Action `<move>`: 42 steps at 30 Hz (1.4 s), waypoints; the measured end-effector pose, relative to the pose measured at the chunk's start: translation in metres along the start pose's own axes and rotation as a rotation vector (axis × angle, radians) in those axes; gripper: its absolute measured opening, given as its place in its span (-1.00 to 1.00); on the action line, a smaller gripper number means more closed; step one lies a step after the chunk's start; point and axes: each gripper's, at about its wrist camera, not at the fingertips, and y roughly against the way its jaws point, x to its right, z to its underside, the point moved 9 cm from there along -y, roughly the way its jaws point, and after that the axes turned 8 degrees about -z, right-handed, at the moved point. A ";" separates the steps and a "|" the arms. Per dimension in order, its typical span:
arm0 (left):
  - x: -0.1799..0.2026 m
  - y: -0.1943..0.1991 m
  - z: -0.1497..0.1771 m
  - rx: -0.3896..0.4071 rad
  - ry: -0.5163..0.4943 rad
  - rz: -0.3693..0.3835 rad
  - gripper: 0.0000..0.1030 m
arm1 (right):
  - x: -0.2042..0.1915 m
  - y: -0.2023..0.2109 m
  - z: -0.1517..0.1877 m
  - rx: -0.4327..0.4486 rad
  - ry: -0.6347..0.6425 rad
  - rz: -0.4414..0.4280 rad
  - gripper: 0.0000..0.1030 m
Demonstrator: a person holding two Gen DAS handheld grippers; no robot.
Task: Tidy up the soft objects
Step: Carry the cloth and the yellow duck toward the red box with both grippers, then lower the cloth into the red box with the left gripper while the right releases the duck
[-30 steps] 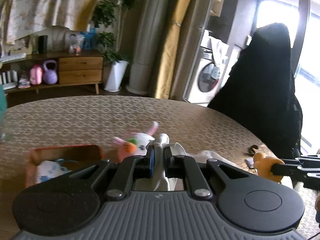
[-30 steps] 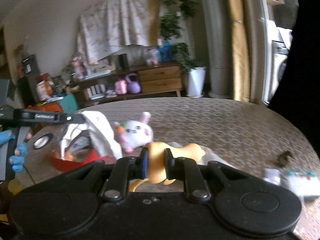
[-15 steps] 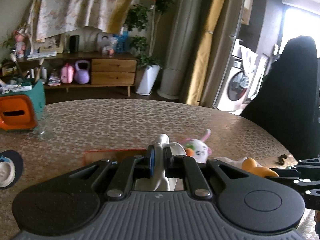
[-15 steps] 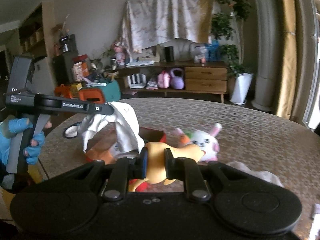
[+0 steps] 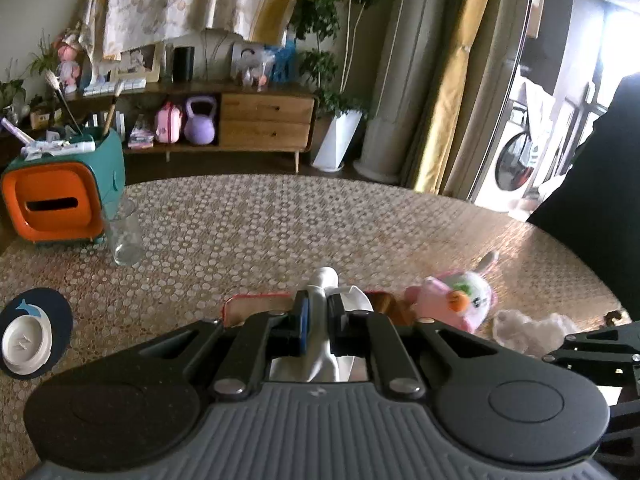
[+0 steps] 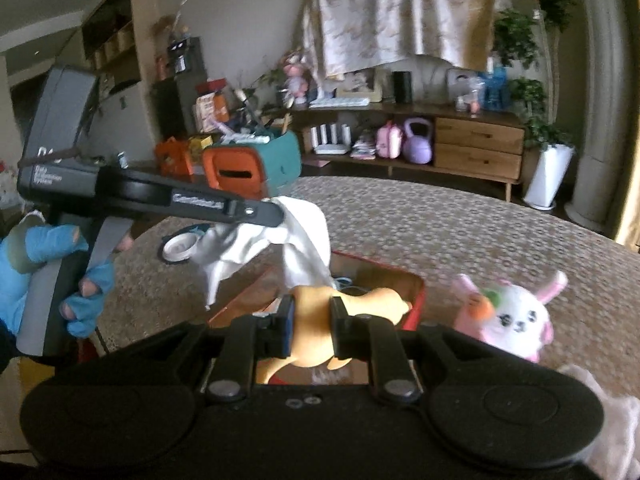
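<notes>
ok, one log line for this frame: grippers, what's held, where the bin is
left gripper: shut on white cloth | right gripper: shut on yellow toy | red bin: below both

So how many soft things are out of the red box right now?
4: white cloth in the left hand-held gripper, yellow plush in the right hand-held gripper, bunny and fluffy white piece on the table. More may be hidden.

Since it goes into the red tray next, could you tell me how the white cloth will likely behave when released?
The white cloth hangs in limp folds from the left gripper, so it is probably floppy and light. It will likely crumple into the red tray, perhaps draping over its rim.
</notes>
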 end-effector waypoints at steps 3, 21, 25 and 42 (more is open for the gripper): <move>-0.004 -0.018 0.001 -0.012 -0.017 -0.016 -0.81 | 0.004 -0.022 0.003 -0.030 0.027 0.001 -0.67; 0.011 -0.108 0.022 -0.150 -0.132 -0.044 -0.81 | 0.051 -0.110 0.022 -0.192 0.035 0.072 -0.66; 0.014 -0.115 0.026 -0.170 -0.150 -0.040 -0.81 | 0.053 -0.117 0.024 -0.209 0.045 0.073 -0.63; 0.003 -0.115 0.037 -0.235 -0.068 -0.054 -0.56 | 0.050 -0.114 0.023 -0.211 0.058 0.075 -0.40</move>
